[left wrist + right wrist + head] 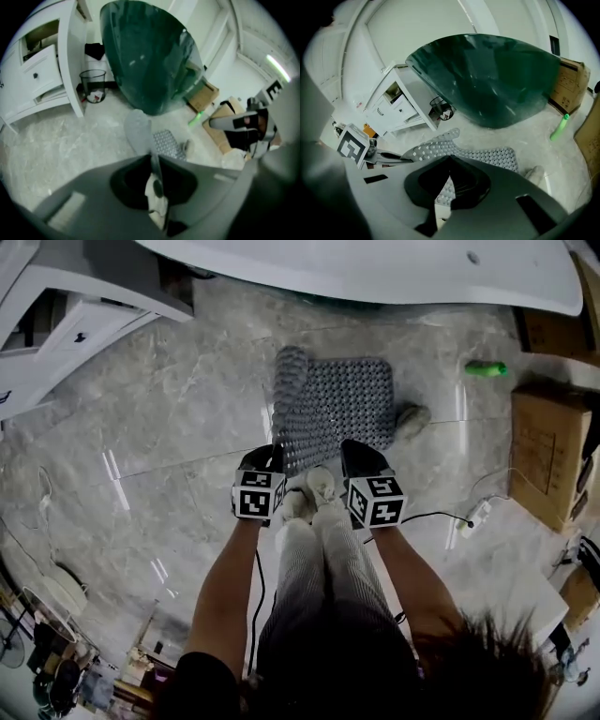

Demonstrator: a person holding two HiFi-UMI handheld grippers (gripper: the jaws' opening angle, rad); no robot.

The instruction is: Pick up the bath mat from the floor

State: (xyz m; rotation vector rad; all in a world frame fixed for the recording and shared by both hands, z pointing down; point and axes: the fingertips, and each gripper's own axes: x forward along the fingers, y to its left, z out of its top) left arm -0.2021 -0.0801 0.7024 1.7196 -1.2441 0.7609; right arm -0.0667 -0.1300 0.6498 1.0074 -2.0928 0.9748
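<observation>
The grey studded bath mat lies on the marble floor in front of the person's feet, its left edge curled up off the floor. In the head view my left gripper is at the mat's near left corner and my right gripper at its near right corner. In the left gripper view the jaws are shut on the mat's thin edge, and the mat rises folded beyond them. In the right gripper view the jaws are shut on the mat, which stretches away flat.
A large bathtub stands just beyond the mat. A white cabinet with an open door is at the left, with a wire bin beside it. Right: green bottle, cardboard boxes, power strip. A slipper touches the mat's right edge.
</observation>
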